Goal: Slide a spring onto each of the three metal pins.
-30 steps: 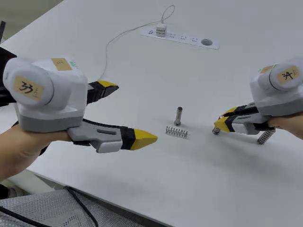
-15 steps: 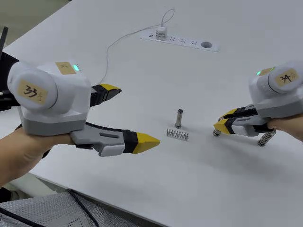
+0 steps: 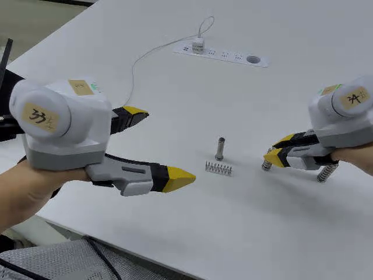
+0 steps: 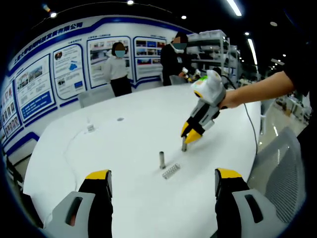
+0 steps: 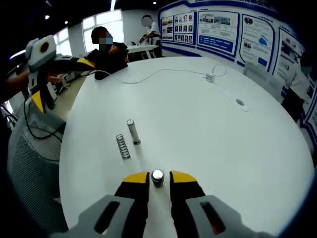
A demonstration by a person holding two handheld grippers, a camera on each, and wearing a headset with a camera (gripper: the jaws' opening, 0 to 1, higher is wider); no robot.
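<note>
A bare metal pin [image 3: 220, 147] stands upright mid-table, and a loose spring [image 3: 218, 168] lies flat just in front of it. To the right stand two pins wearing springs, one [image 3: 267, 165] under my right gripper [image 3: 274, 157] and one [image 3: 326, 171] below its body. In the right gripper view the jaws of my right gripper [image 5: 157, 181] are closed to a narrow gap on that pin's head [image 5: 157, 175]. My left gripper [image 3: 159, 143] hovers wide open left of the bare pin, holding nothing. From the left gripper [image 4: 163, 174], the bare pin [image 4: 162, 159] and spring [image 4: 171, 171] lie ahead.
A white power strip [image 3: 221, 52] with a plug and a trailing cable [image 3: 133, 64] lies at the far side. The table's near edge [image 3: 116, 239] runs below my left hand, with a mesh chair [image 3: 46, 262] beyond it. People stand past the table [image 4: 119, 69].
Only the camera has shifted a little. My left gripper drifted slightly, and the right gripper stays on the same pin.
</note>
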